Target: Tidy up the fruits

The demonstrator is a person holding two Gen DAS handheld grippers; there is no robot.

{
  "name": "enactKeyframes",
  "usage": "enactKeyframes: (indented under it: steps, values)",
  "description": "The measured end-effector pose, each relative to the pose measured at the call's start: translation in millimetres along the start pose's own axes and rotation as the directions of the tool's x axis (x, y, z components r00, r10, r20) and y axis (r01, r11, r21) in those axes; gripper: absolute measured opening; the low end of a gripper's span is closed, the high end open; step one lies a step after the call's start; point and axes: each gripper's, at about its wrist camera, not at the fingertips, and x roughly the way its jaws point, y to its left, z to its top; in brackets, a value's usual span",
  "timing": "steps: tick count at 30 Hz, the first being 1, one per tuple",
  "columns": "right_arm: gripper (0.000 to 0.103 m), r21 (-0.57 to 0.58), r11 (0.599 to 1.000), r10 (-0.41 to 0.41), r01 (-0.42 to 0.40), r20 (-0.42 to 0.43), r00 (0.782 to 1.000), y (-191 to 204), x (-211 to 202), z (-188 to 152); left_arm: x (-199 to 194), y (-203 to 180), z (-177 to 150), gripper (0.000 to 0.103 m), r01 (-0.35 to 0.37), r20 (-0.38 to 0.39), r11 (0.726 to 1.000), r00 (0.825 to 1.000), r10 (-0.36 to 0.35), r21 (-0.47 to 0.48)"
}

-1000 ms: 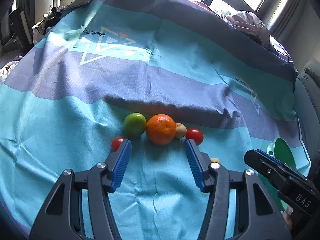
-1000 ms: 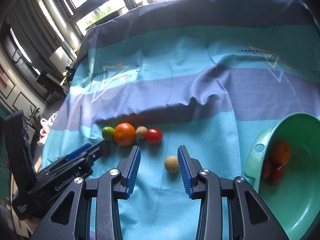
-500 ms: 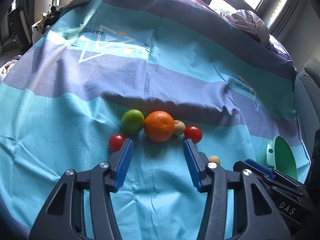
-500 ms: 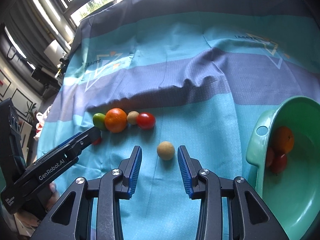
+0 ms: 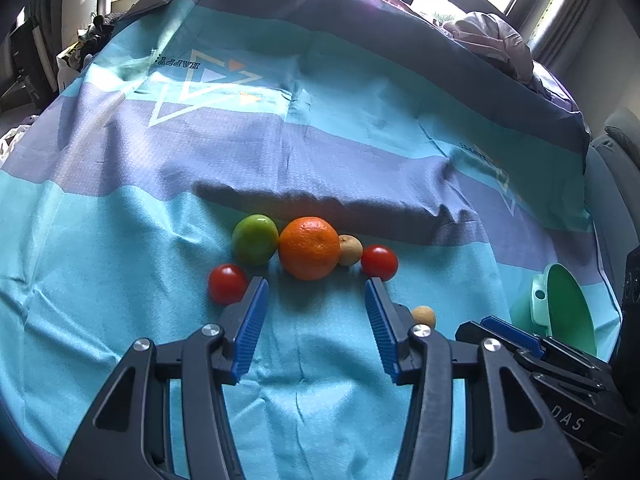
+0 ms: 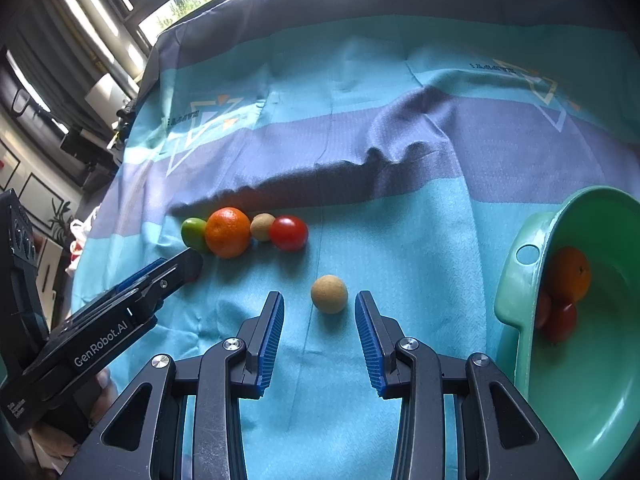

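A green lime point(image 5: 255, 239), an orange point(image 5: 309, 248), a small tan fruit point(image 5: 350, 250) and a red tomato point(image 5: 379, 262) lie in a row on the striped cloth. A second tomato point(image 5: 227, 283) sits beside the left fingertip. My left gripper point(image 5: 314, 282) is open just short of the orange, holding nothing. In the right wrist view a tan round fruit point(image 6: 329, 294) lies between the tips of my right gripper point(image 6: 319, 299), which is open and does not touch it. The green bowl point(image 6: 520, 280) at the right holds an orange point(image 6: 568, 274) and red tomatoes point(image 6: 560, 320).
A teal and purple striped cloth point(image 5: 320, 152) covers the whole surface, with a raised fold behind the fruit row. The left gripper's body point(image 6: 100, 340) reaches in from the lower left of the right wrist view. Windows and clutter lie beyond the far edge.
The left jaws have narrowed a little. The right gripper has moved forward, so the tan round fruit now sits between its tips and the bowl looks closer.
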Motion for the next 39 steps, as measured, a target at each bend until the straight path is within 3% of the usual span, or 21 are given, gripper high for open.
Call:
enactKeyframes:
  steps: [39]
  values:
    - [0.040, -0.020, 0.999, -0.033, 0.031, -0.076, 0.997, 1, 18, -3, 4, 1, -2, 0.047, 0.001, -0.020, 1.000, 1.000, -0.001, 0.013]
